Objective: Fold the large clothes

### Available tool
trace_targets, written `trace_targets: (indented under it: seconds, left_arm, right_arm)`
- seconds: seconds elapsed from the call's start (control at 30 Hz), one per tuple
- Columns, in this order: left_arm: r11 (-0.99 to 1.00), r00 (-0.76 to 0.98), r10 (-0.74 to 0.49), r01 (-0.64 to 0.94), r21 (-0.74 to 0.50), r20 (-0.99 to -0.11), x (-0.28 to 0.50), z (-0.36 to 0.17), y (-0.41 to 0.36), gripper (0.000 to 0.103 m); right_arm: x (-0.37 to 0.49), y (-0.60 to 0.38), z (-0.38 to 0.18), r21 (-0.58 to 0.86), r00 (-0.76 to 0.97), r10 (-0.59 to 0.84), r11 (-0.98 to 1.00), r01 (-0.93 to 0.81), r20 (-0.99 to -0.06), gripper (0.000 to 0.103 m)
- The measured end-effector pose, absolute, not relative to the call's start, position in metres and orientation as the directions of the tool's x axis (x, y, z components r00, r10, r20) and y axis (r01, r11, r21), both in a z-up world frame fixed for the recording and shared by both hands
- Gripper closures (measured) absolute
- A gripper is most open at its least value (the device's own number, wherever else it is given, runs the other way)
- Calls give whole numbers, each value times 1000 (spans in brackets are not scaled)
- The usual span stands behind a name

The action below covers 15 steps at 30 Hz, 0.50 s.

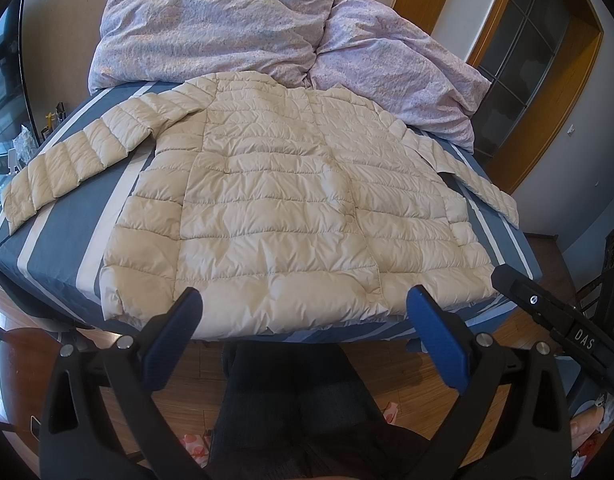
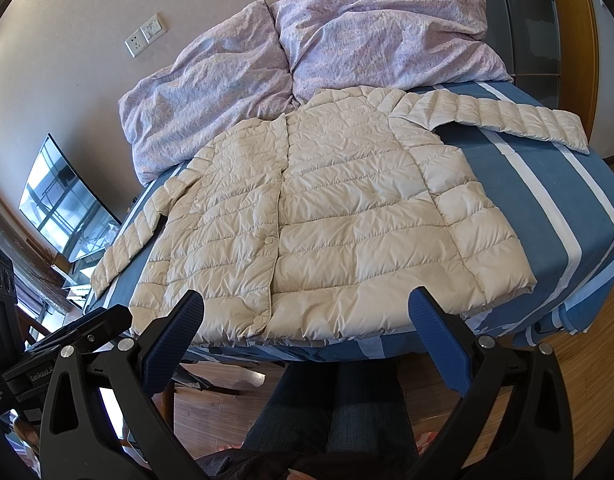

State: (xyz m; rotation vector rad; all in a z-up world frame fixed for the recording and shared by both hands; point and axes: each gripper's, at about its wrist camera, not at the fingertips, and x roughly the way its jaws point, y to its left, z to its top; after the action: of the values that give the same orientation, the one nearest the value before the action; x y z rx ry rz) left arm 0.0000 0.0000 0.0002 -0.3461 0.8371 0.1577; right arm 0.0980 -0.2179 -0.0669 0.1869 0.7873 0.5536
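A cream quilted jacket (image 1: 291, 200) lies flat on the bed (image 1: 59, 248), front side up, with both sleeves spread out to the sides. Its collar is near the crumpled lilac duvet (image 1: 235, 32) at the far end, and its hem reaches the near edge of the blue striped sheet. The left gripper (image 1: 305, 312) hovers just before the hem with its jaws wide apart and holds nothing. The right gripper (image 2: 307, 312) is also spread wide and empty, near the hem.
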Motion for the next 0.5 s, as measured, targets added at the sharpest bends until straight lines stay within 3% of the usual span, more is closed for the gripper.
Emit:
trace_targets:
  seconds: [0.5]
  left_arm:
    - [932, 662, 1, -272, -239, -749, 0, 1, -1, 2]
  right_arm:
    - [98, -218, -66, 360, 574, 537, 843, -401, -618, 1]
